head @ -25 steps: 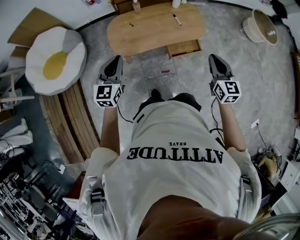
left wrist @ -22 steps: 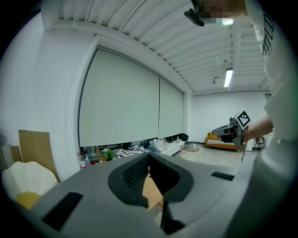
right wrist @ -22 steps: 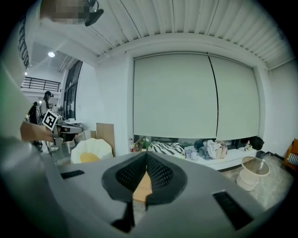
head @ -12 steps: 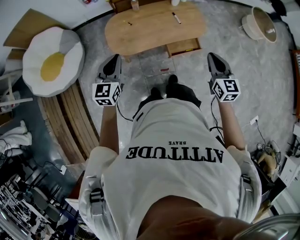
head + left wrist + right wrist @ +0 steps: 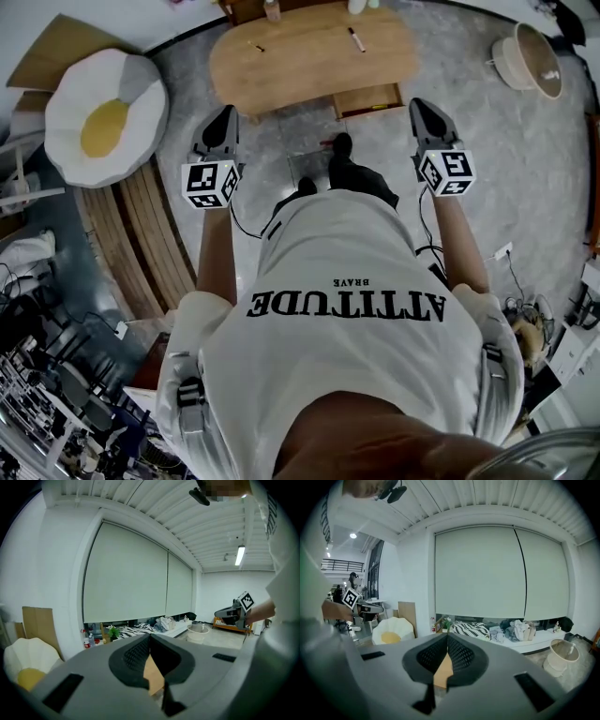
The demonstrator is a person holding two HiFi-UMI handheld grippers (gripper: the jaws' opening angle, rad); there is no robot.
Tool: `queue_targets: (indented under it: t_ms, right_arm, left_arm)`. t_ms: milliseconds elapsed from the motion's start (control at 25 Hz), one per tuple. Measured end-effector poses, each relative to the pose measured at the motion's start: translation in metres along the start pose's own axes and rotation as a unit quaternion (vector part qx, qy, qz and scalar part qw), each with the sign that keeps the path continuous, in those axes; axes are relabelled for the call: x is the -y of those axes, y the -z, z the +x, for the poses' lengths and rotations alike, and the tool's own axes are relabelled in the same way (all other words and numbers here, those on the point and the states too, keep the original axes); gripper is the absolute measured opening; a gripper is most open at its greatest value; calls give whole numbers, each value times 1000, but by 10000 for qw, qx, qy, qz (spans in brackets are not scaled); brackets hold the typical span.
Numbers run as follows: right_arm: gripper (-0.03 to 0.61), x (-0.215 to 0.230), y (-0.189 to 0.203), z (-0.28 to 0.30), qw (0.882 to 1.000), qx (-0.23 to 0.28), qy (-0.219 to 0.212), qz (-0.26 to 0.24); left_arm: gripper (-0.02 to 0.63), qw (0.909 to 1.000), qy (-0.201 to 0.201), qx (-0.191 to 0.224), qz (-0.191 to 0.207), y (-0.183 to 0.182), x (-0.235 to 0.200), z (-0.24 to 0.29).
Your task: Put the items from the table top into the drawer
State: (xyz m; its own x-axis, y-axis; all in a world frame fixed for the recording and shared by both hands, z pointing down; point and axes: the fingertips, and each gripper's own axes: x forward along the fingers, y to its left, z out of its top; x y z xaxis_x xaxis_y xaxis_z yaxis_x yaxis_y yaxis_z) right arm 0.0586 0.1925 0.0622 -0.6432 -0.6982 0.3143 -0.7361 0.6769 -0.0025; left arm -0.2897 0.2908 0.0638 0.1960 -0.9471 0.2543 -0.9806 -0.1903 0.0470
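An oval wooden table (image 5: 309, 58) stands ahead in the head view, and its drawer (image 5: 367, 98) is pulled open on the near side. On the top lie a dark marker (image 5: 356, 39) and a small dark item (image 5: 258, 47); a bottle (image 5: 273, 10) stands at the far edge. My left gripper (image 5: 225, 118) is held short of the table's left end, shut and empty. My right gripper (image 5: 419, 106) hovers just right of the drawer, also shut and empty. In each gripper view the jaws (image 5: 150, 639) (image 5: 447, 641) meet with nothing between them.
A fried-egg cushion (image 5: 103, 108) lies at the left with wooden slats (image 5: 150, 234) beside it and cardboard (image 5: 52, 47) behind. A round basket (image 5: 536, 56) sits at the far right. A small red thing (image 5: 325, 142) lies on the floor by my foot (image 5: 341, 150).
The person has stepped toward the table, one foot now forward. Both grippers moved closer to the table, and both stayed shut.
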Motion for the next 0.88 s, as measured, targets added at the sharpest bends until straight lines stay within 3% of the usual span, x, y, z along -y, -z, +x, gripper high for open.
queue_targets:
  t_ms: [200, 880]
  right_arm:
    - [20, 29, -5, 34, 9995, -67, -219, -226]
    - [18, 134, 24, 141, 9950, -446, -887, -78]
  left_arm:
    - [21, 9998, -178, -72, 18, -6, 2, 37]
    - [21, 9970, -558, -507, -176, 12, 23, 176]
